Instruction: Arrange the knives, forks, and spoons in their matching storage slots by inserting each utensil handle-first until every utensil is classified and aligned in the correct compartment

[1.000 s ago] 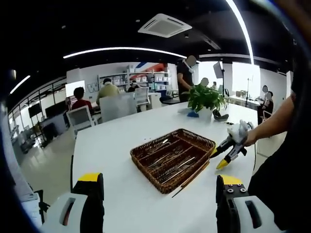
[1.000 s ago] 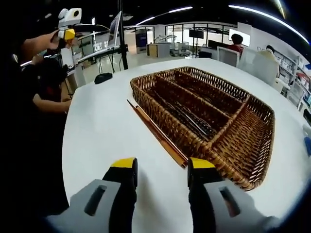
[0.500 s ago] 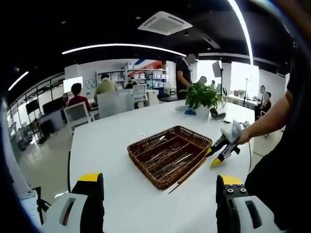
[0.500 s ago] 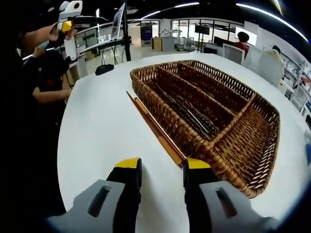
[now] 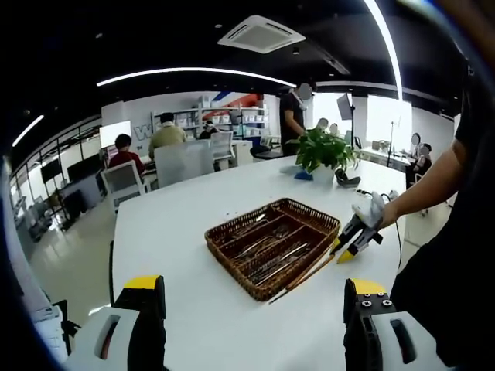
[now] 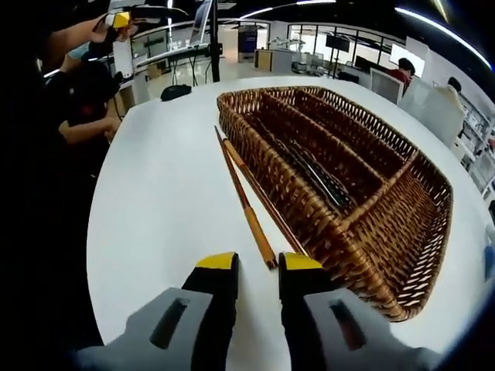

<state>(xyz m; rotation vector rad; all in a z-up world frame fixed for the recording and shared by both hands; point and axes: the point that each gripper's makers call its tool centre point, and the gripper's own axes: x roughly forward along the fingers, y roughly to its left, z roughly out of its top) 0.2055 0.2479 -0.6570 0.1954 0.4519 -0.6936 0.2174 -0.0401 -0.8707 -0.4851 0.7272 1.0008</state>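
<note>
Lying on the white tabletop, the wicker tray holds cutlery in its long slots, near the table's edge. Two brown chopsticks rest just beside its wall. The right gripper hovers at their near ends, jaws narrowly parted, grasping nothing. The left gripper hangs spread wide, well apart.

1. The left gripper view is taken from well back and above the white table, facing across it toward the office.
2. The right gripper view is taken low and close to the wicker tray, looking along its length.
3. The tray, the chopsticks beside it and the table are shared by both views.
</note>
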